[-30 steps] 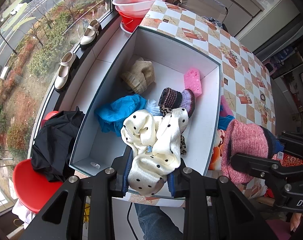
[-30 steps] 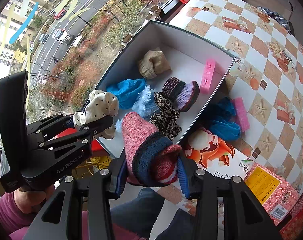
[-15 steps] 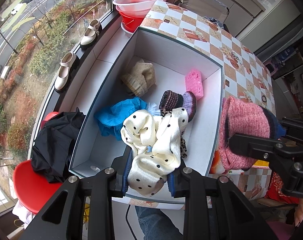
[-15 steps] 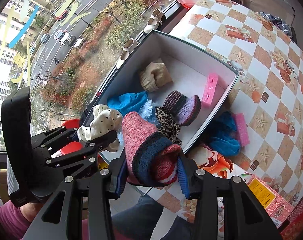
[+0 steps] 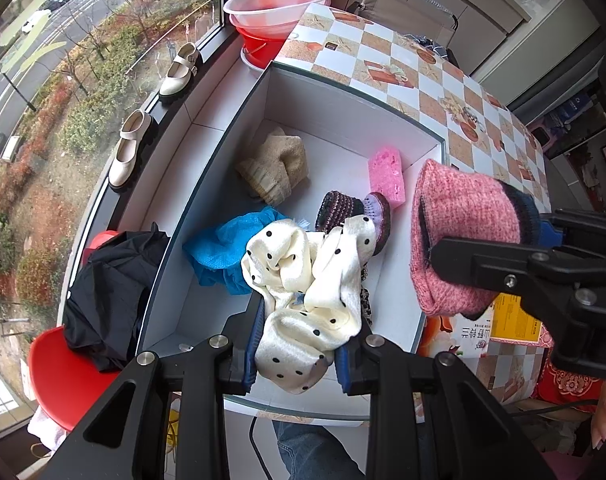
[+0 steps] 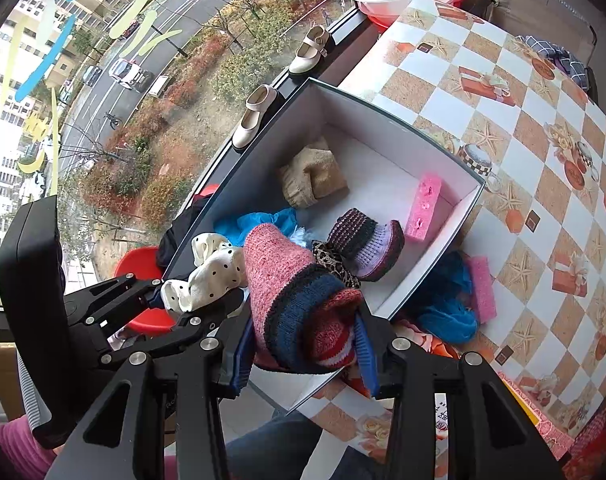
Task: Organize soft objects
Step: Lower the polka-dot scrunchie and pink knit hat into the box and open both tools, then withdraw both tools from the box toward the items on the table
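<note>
My left gripper (image 5: 297, 354) is shut on a cream polka-dot scarf (image 5: 311, 280) held over the near end of the white open box (image 5: 335, 112). My right gripper (image 6: 301, 354) is shut on a pink knit hat with a navy band (image 6: 287, 292), held over the box's near right side; the hat also shows in the left wrist view (image 5: 459, 232). In the box lie a beige knit piece (image 5: 275, 168), a blue cloth (image 5: 227, 248), a purple striped knit hat (image 5: 355, 208) and a pink sponge (image 5: 387, 174). A leopard-print cloth (image 6: 335, 260) lies beside the purple hat.
A blue cloth (image 6: 447, 300) and a pink sponge (image 6: 483, 284) lie on the checked tablecloth (image 6: 535, 128) right of the box. A printed carton (image 5: 483, 332) lies at the near right. Shoes (image 5: 131, 148) stand on the windowsill. Basins (image 5: 275, 4) stand at the far end. A red chair with black cloth (image 5: 107, 292) stands at the left.
My right gripper has carried the pink hat left and forward, from beside the box to over its near right side. The left gripper holds the scarf in nearly the same place.
</note>
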Demonstrator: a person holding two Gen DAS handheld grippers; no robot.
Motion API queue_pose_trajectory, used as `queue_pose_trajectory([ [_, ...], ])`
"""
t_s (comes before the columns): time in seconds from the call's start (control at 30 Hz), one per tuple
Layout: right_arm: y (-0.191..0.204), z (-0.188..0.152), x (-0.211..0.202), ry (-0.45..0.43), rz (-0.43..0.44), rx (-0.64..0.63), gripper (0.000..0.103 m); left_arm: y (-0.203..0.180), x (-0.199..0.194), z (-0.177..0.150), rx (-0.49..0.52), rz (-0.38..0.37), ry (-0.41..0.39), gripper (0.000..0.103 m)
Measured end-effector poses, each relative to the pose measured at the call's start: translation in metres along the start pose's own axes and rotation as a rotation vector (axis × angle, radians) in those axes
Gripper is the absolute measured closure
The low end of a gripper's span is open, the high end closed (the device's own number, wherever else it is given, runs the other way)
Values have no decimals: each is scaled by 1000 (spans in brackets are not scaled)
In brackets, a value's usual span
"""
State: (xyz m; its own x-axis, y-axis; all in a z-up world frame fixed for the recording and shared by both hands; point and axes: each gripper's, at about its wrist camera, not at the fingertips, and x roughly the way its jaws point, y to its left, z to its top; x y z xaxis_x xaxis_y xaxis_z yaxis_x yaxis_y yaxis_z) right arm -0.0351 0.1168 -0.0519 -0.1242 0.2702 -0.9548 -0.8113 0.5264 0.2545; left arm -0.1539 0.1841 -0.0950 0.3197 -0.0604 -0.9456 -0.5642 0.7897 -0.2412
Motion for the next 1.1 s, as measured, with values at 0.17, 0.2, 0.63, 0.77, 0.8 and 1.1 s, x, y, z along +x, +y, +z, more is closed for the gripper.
queue_pose_trajectory([
  [0.17, 1, 2, 1, 0, -3, -5, 59, -1, 1, 1, 2, 6, 3, 72],
  [0.2, 1, 3, 2, 1, -4, -4, 59, -1, 1, 1, 2, 6, 3, 72],
  [0.63, -11, 9, 5, -1, 20, 58, 22, -9, 7, 4, 12, 4, 17, 17],
  [0.77, -23, 8, 0, 17, 6, 102, 17, -11, 13, 4, 7, -9, 58, 17],
  [0.8, -29, 6, -3, 18, 4, 114, 17, -12, 13, 5, 5, -22, 63, 16],
  [1.1, -108, -30, -59, 38, -58, 201, 0, -47, 16, 14, 48, -87, 92, 10],
])
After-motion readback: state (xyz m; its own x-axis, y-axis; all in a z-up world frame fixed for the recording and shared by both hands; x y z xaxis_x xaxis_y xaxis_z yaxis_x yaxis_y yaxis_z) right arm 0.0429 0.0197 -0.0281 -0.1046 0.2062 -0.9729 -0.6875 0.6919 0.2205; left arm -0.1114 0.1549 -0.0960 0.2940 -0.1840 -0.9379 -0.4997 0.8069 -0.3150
